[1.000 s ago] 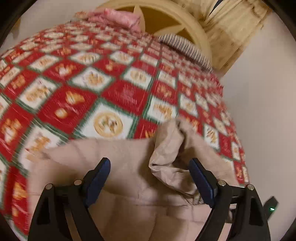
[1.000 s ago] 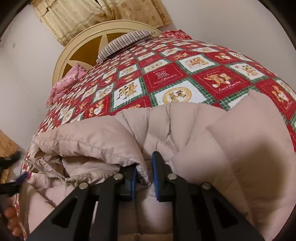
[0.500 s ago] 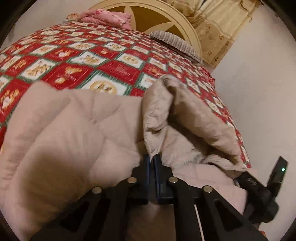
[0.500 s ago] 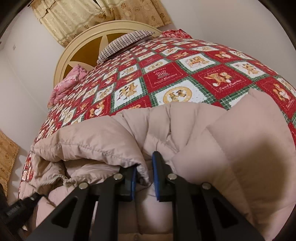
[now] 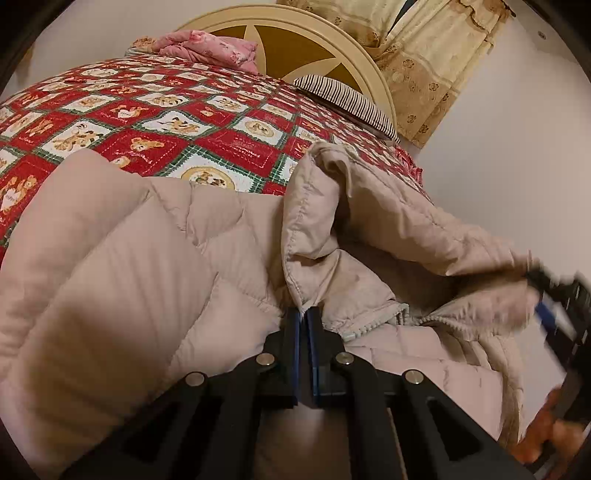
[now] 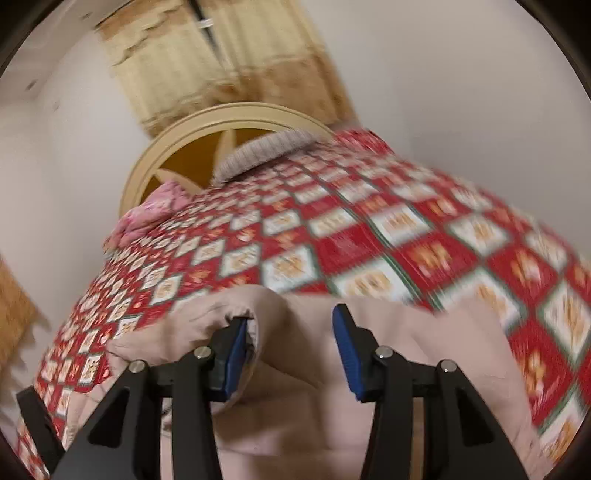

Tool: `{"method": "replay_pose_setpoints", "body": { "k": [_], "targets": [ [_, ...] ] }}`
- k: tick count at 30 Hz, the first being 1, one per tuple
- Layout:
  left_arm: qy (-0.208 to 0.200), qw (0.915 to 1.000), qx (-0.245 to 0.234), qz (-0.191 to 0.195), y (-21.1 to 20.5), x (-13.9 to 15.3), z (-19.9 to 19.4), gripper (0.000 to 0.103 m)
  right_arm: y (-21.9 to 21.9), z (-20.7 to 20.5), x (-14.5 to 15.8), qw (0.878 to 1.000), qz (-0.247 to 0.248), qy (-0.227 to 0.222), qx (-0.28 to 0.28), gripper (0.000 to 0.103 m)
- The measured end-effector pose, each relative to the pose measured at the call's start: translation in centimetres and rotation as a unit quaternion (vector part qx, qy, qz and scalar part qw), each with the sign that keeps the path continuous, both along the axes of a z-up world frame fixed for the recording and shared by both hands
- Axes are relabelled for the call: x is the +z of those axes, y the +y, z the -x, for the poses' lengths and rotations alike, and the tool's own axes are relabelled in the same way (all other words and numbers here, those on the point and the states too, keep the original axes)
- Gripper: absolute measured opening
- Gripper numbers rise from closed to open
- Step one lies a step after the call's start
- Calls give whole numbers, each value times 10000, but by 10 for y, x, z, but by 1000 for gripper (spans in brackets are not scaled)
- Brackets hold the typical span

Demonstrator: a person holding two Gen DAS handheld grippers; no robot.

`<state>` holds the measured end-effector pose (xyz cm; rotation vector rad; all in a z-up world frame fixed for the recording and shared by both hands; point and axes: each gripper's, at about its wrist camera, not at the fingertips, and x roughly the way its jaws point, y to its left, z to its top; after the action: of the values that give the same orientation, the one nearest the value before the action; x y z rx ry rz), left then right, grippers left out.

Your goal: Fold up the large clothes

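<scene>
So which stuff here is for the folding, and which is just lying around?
For the folding:
- puffy beige coat
- left gripper, shut on the coat's edge
- right gripper, jaws opening, coat beneath

Just lying around:
- red patterned blanket
- striped pillow
- pink bundle
- curtain

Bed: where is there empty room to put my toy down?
Free: the red quilt between the puffy beige coat and the pink blanket and striped pillow by the headboard. Crowded: the near end, where the coat and both tongs are.
</scene>
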<state>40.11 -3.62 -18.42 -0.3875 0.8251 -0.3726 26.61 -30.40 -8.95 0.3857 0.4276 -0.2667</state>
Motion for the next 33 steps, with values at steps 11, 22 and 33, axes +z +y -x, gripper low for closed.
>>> {"method": "replay_pose_setpoints", "body": {
  "k": [11, 22, 33],
  "targets": [
    [14, 10000, -10, 82, 3, -1, 0, 6, -36, -4, -37, 9917, -368, 1086, -574, 67],
    [11, 10000, -10, 91, 4, -1, 1, 6, -30, -20, 27, 9983, -539, 148, -159, 45],
    [-249, 9996, -65, -147, 0, 14, 11, 6, 9, -63, -78, 9848, -342, 1410, 953, 33]
  ]
}}
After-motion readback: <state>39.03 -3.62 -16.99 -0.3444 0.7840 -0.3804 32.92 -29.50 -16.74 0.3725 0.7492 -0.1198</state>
